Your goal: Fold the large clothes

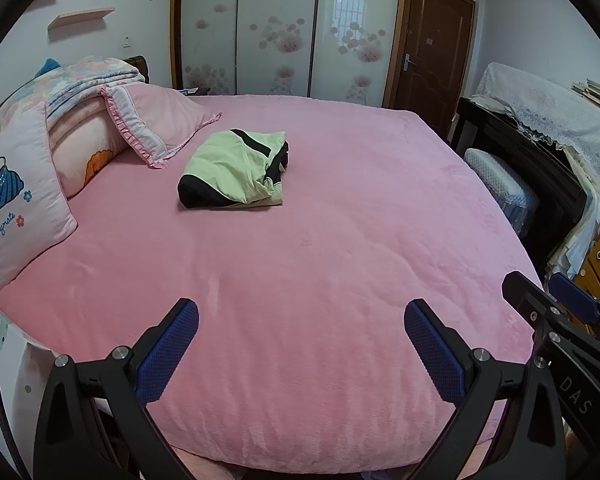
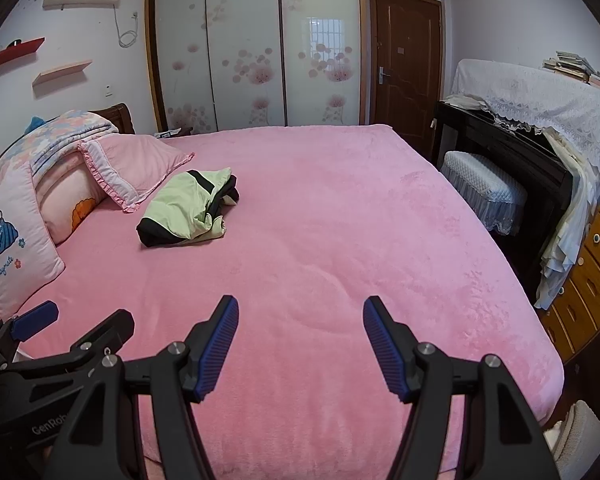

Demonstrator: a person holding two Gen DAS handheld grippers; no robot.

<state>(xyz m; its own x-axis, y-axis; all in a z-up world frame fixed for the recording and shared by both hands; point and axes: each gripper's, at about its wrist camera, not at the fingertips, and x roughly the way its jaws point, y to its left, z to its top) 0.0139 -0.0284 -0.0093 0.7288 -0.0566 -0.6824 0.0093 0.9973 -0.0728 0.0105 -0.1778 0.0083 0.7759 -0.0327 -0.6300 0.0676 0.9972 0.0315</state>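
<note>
- My left gripper hangs over the near edge of the bed, its blue pads spread wide with nothing between them.
- My right gripper sits just beside it, likewise spread apart and empty, tilted down toward the blanket.
- Under both lies the pink blanket, which covers the whole bed and is bare in its near half.
- The folded garment, pale green with black panels, rests on the blanket well away from both grippers, toward the head of the bed.
- Just beside it is a pink frilled pillow, near it but not clearly touching.
- Further left stand a stack of folded quilts and a cushion with a blue bag print.
- Beyond the bed are the sliding wardrobe doors and a brown door.
</note>
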